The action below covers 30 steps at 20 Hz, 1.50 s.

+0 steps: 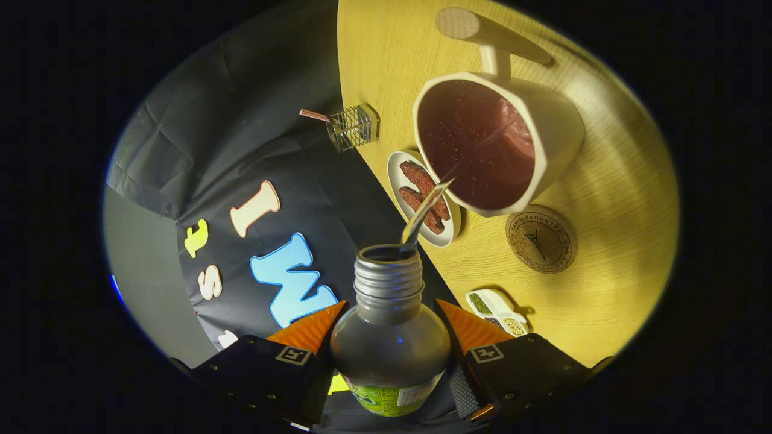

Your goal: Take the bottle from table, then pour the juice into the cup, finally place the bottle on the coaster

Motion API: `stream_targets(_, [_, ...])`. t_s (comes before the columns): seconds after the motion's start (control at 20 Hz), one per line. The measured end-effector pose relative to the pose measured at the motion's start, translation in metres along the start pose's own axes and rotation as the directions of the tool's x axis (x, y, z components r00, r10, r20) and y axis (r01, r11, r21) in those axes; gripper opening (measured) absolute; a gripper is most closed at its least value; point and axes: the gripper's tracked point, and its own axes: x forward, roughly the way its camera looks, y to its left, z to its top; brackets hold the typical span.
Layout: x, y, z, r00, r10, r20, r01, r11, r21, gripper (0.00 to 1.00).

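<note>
Our gripper [391, 328] jaws are clamped on the juice bottle [389, 343], tipped so a thin stream leaves its mouth into the cup [497, 141] beyond, already quite full. Beside the cup, the cork coaster [541, 239] waits. We judge overfilling or a wandering stream could wet the table [609, 283].

Two broad, dark, blocky housings are seen, one behind each finger of the gripper [389, 337], at about seven and five o'clock. Each housing is marked with a small square tag, pale with a dark pattern, set near its inner corner. Small round screws are dotted along the housings' faces and edges. The fingers [310, 328] are shown as ribbed triangular wedges tapering forward. A strip of finely textured, mesh-like material is visible beside the five o'clock housing.
</note>
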Motion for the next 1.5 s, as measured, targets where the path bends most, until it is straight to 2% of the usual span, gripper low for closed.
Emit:
stream_targets(1.0, [-0.001, 0.014, 0.008, 0.999, -0.019, 0.046, 0.013, 0.992, 0.126, 0.79])
stream_targets(1.5, [0.001, 0.009, 0.014, 0.998, -0.028, 0.054, 0.021, 0.991, 0.134, 0.8])
